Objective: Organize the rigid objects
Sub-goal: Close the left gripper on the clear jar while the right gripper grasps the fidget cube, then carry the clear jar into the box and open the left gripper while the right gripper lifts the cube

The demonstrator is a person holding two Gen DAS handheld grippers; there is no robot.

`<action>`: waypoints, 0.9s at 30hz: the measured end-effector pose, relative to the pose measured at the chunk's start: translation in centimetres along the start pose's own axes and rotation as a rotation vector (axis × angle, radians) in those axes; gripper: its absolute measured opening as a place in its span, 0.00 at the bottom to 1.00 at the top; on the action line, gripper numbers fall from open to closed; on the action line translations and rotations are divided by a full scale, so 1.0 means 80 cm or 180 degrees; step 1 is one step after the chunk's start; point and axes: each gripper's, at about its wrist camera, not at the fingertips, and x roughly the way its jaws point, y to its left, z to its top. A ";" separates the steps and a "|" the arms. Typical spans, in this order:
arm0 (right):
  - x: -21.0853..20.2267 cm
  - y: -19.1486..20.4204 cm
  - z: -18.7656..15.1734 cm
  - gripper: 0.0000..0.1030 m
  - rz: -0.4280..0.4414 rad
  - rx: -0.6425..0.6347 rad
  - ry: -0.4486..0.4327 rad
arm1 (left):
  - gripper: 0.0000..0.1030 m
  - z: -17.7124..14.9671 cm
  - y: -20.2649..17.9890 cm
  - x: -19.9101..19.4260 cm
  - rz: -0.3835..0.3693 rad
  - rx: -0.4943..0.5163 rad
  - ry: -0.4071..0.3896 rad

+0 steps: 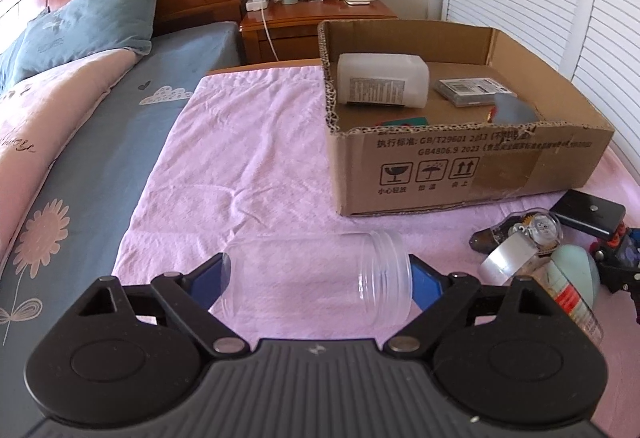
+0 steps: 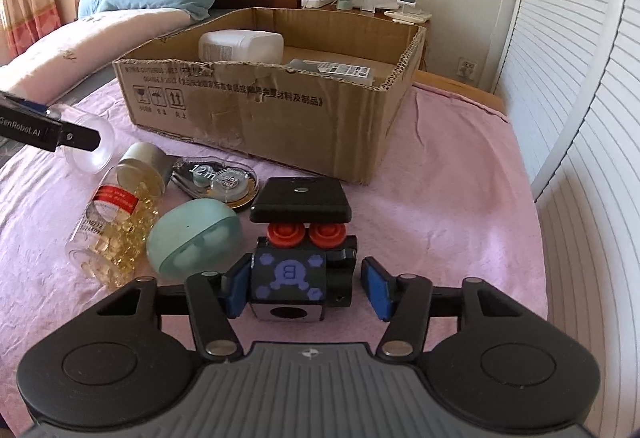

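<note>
Nearest your left camera, the left gripper (image 1: 318,280) has its fingers spread around the clear jar (image 1: 316,276), which lies on its side on the pink cloth (image 1: 248,158). The jar's long axis runs left to right, straight across the gap, with its threaded mouth by the right finger and its base by the left. Both pads sit at the jar's ends; you cannot tell from here whether they press it yet.

Nearest your right camera, the right gripper (image 2: 306,288) is also spread, around the black cube with purple paw prints (image 2: 286,280). The left pad looks to be touching the cube's side, while the right pad stands apart from it.

The cardboard box (image 1: 448,158) is the largest thing, far and to the right of the jar, and already holds a white container (image 1: 382,84) and a small flat pack (image 1: 474,90). Nearer lie the pill bottle (image 2: 116,222), the mint-green capsule (image 2: 194,236) and the tape dispenser (image 2: 218,178).

Judging by the layout, the jar goes to the box: lift, then carry far and right, using the left gripper, which is the nearer.
</note>
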 end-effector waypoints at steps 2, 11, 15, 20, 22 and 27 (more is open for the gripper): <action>-0.003 0.003 -0.001 0.54 -0.0031 0.0006 0.0018 | 0.88 0.000 -0.003 -0.002 -0.0023 0.0063 0.0001; -0.025 0.004 -0.003 0.54 -0.0107 0.0065 0.0128 | 0.88 0.004 -0.010 -0.031 -0.0237 0.0353 0.0054; -0.045 0.004 0.000 0.54 -0.0080 0.0044 0.0111 | 0.88 0.008 -0.008 -0.049 -0.0389 0.0404 0.0098; -0.067 0.006 0.009 0.54 -0.0066 0.0035 0.0048 | 0.88 0.020 -0.010 -0.070 -0.0548 0.0503 0.0103; -0.075 0.007 0.015 0.54 -0.0039 0.0035 0.0001 | 0.88 0.029 -0.013 -0.076 -0.0599 0.0547 0.0059; -0.091 0.010 0.038 0.54 -0.0028 -0.0016 -0.0155 | 0.88 0.057 -0.025 -0.085 -0.0731 0.0657 -0.0003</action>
